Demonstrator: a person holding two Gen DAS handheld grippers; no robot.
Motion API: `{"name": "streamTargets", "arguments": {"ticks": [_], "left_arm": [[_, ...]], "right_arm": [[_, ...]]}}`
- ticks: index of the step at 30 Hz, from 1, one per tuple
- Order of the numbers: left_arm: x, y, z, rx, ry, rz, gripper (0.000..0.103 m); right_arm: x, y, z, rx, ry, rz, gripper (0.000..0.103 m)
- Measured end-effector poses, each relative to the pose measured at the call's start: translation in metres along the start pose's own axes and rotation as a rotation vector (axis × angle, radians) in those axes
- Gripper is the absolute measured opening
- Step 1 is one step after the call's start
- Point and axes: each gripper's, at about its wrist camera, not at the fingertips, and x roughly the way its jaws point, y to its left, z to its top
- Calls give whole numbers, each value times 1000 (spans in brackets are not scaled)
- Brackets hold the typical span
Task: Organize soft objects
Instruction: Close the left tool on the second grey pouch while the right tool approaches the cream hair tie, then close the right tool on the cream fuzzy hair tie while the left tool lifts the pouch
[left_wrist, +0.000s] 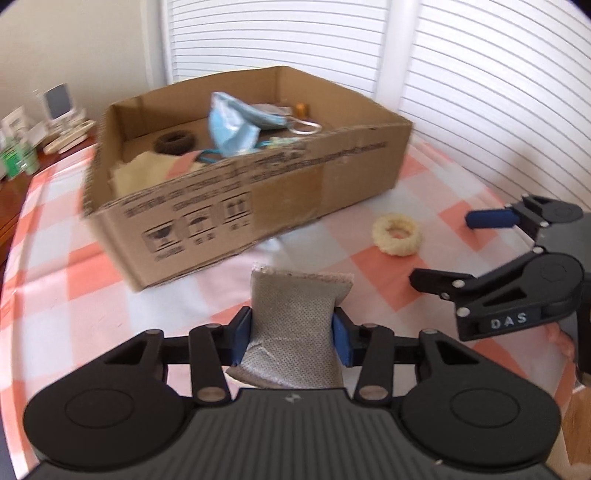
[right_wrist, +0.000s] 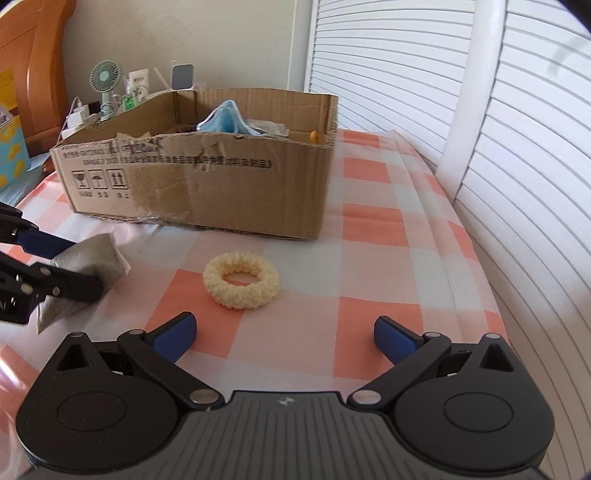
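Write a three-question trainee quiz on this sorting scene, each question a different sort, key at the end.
1. True or false: the left gripper is shut on the grey pouch.
2. What lies on the checked cloth ahead of the right gripper? A) blue mask B) cream scrunchie C) brown scrunchie
3. Fill in: the blue mask lies in the ____.

Key: 1 true; 2 B, the cream scrunchie; 3 cardboard box.

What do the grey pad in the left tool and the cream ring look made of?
Grey pad: looks like soft woven or mesh fabric, matte, with fine dots; it pinches in between the left tool pads. Cream ring: probably fluffy yarn or plush, nubby surface, matte.
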Motion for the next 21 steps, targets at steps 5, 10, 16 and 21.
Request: {"name": "streamTargets", "arguments": {"ticks": [5,10,16,21], "left_arm": [[-10,19,-12,-102,-4,64,45],[-13,28,-18,-136,-6,69,46],[-13,27,-21,-123,-10,71,57],[-13,24,-22,-103,-11,70,63]], "right_arm": [[3,20,5,-54,-1,77,103],[15,33,16,-75,-15,123,103],[20,34,22,-85,-17,134,103],[20,35,22,-81,-20,130,103]]}}
